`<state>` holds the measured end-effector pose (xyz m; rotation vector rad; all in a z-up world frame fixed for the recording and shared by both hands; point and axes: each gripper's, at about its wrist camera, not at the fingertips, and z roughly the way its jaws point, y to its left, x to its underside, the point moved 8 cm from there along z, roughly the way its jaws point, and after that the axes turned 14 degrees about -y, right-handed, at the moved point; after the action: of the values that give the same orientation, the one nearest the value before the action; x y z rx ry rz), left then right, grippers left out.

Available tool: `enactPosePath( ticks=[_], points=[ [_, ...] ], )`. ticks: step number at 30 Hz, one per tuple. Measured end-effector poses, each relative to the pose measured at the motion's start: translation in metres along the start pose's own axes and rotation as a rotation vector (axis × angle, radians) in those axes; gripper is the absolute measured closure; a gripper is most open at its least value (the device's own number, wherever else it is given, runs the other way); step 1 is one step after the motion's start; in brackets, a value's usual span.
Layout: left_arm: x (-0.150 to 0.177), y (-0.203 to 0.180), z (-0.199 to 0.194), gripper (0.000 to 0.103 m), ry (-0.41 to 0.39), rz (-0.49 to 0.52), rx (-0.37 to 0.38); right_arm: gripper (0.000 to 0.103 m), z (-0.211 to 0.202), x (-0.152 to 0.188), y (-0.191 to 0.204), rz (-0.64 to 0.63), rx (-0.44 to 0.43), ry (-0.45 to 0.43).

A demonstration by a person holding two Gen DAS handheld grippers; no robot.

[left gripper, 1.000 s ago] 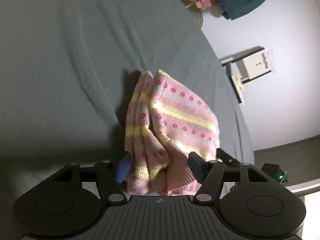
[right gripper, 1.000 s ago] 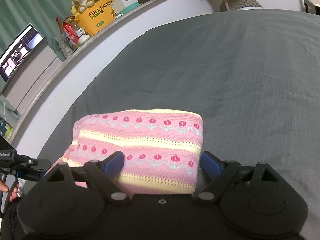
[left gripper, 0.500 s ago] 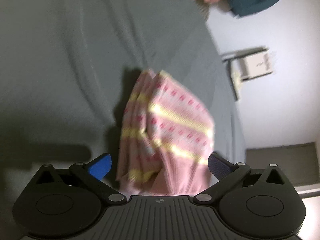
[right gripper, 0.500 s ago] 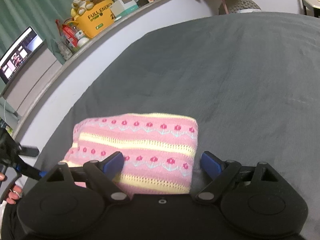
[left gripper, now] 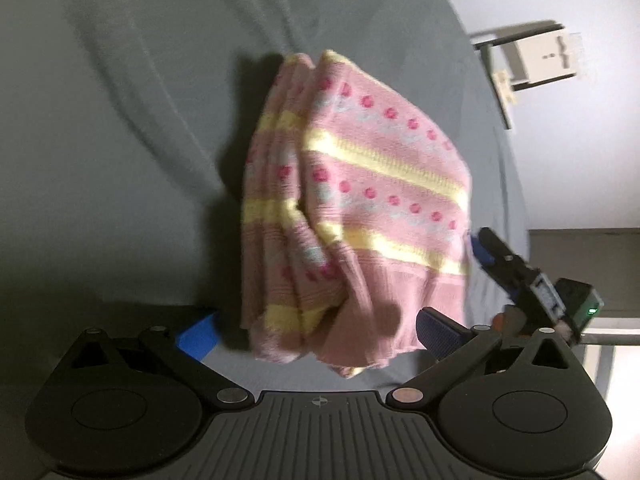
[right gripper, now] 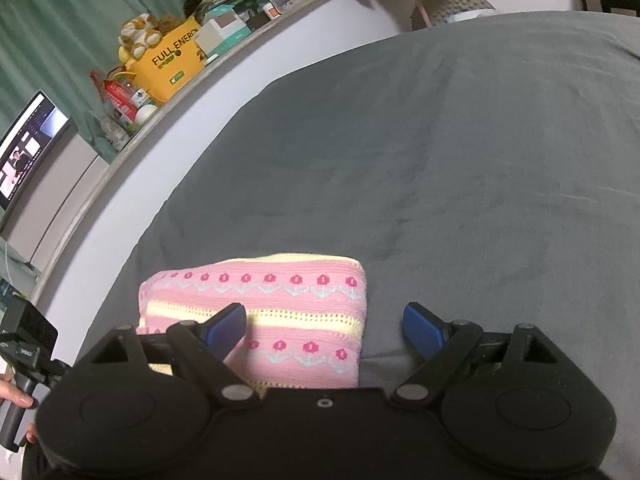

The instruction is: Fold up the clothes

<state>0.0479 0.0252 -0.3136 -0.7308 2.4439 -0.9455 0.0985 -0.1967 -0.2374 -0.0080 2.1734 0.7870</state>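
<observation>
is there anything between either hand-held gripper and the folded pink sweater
Nothing visible. The folded pink sweater lies on the grey bedsheet, right ahead of the open left hand-held gripper and open right hand-held gripper.

Wide bed (right gripper: 460,152) under a dark grey sheet, creased in long soft folds toward the far side. Folded pink knit sweater (left gripper: 352,208) with yellow stripes and red dots, lying flat near the near edge, several layers stacked at one side.

Grey bedsheet (right gripper: 460,140) — green curtains (right gripper: 52,32), cluttered ledge (right gripper: 224,56) behind.
</observation>
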Motion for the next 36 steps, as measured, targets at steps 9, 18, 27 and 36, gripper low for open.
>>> enactPosePath(
  ticks=[9, 18, 27, 36],
  points=[
    [0.015, -0.019, 0.011, 0.0, 0.004, 0.055, -0.034, 0.018, 0.007, -0.002, -0.013, 0.103, -0.005, -0.018],
    [0.018, -0.022, 0.004, 0.011, 0.001, 0.061, -0.01, 0.03, 0.021, -0.002, -0.029, 0.281, -0.065, -0.015],
    [0.02, -0.017, -0.019, 0.046, -0.06, 0.165, -0.103, 0.047, 0.035, 0.013, -0.028, 0.336, -0.168, 0.062],
    [0.003, -0.022, -0.06, 0.051, -0.175, 0.329, -0.149, 0.078, 0.031, 0.008, -0.024, 0.4, -0.177, -0.004]
  ],
)
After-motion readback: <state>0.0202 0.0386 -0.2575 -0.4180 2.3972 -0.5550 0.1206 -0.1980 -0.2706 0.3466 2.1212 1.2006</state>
